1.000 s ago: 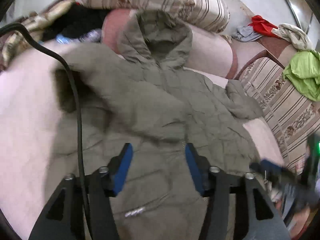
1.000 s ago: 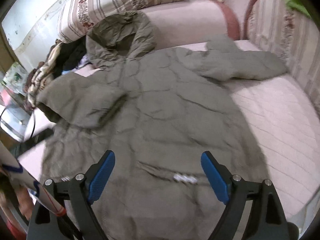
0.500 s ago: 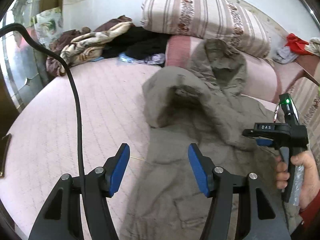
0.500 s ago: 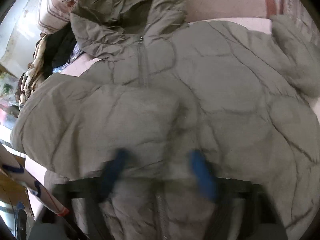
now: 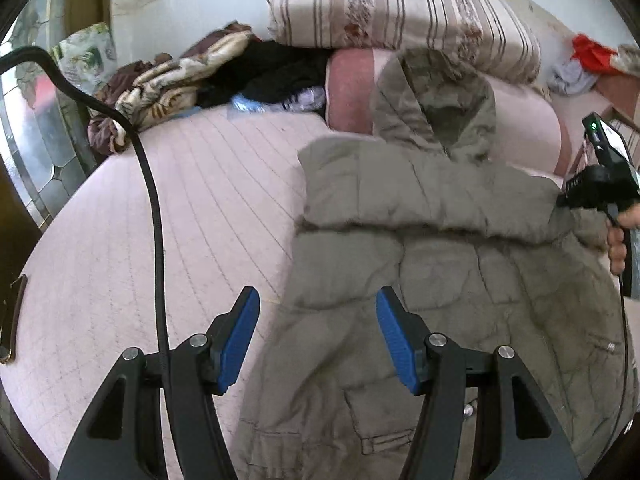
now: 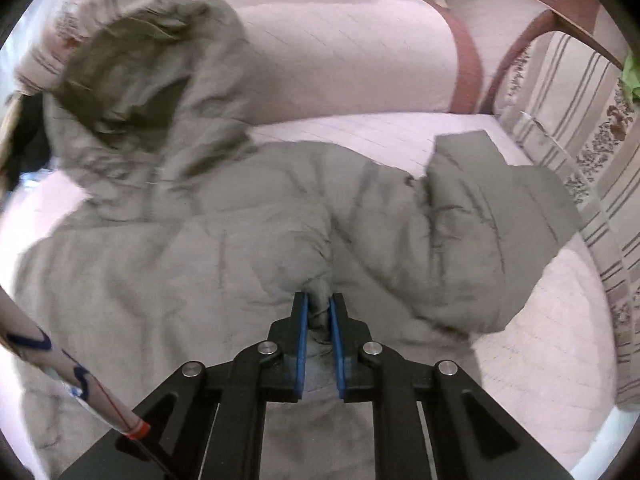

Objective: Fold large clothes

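An olive hooded padded jacket (image 5: 432,248) (image 6: 200,248) lies spread on a pink quilted sofa-bed (image 5: 192,216). Its left sleeve is folded across the chest and its hood (image 5: 436,96) rests against the bolster. My right gripper (image 6: 319,308) is shut on a pinched fold of the jacket's fabric near the right sleeve (image 6: 492,216). In the left wrist view its black body (image 5: 600,184) shows at the right edge in a person's hand. My left gripper (image 5: 318,332) hovers open over the jacket's lower left edge, nothing between its blue pads.
A striped cushion (image 5: 400,4) and a pink bolster (image 5: 352,88) line the back. A heap of clothes (image 5: 208,68) lies at the back left, red and grey garments (image 5: 580,64) at the back right. A black cable (image 5: 154,208) crosses the left view. Striped armrest (image 6: 580,120) at right.
The right gripper swept rightward across the jacket and closed on a fold of fabric. The left gripper swung left and now looks over the jacket's left edge; the left sleeve lies across the chest.
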{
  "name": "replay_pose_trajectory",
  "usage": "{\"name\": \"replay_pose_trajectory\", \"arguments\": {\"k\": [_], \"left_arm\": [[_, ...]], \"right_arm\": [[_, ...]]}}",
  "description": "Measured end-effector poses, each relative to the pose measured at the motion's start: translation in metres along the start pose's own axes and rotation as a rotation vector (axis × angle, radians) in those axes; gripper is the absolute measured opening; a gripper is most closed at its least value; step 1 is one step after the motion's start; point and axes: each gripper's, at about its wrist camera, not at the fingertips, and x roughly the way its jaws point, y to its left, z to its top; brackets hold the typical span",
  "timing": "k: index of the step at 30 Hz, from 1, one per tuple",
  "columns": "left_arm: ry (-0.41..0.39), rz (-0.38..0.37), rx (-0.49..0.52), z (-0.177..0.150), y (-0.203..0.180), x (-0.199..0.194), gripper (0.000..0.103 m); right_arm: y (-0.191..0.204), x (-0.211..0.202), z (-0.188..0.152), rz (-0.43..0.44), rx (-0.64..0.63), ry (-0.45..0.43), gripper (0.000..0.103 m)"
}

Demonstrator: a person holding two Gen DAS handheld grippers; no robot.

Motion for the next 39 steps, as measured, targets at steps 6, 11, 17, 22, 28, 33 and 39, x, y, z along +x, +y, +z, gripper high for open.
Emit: {"name": "replay_pose_trajectory", "arguments": {"k": [6, 11, 17, 22, 28, 33, 39], "left_arm": [[0.083, -0.002, 0.024, -0.006, -0.012, 0.026, 0.06], [0.096, -0.018, 0.006, -0.003, -0.015, 0.027, 0.06], [0.112, -0.037, 0.009, -0.005, -0.029, 0.023, 0.06], [0.106, -0.025, 0.068, -0.014, -0.049, 0.025, 0.06], [0.101, -0.036, 0.097, -0.024, -0.061, 0.039, 0.06], [0.087, -0.027, 0.108, -0.032, -0.065, 0.051, 0.068], [0.099, -0.017, 0.11, -0.034, -0.066, 0.062, 0.076]], "right_arm": [[0.001, 0.05, -0.002, -0.048, 0.006, 0.046, 0.008], [-0.013, 0.038, 0.001, -0.007, -0.002, 0.032, 0.03], [-0.105, -0.024, -0.014, 0.163, 0.093, -0.068, 0.076], [-0.223, -0.006, -0.033, 0.109, 0.27, -0.023, 0.074], [-0.349, 0.055, -0.055, 0.182, 0.65, 0.027, 0.057], [-0.39, 0.086, -0.041, 0.268, 0.803, -0.031, 0.057], [-0.416, 0.116, -0.001, 0.307, 0.902, -0.104, 0.062]]}}
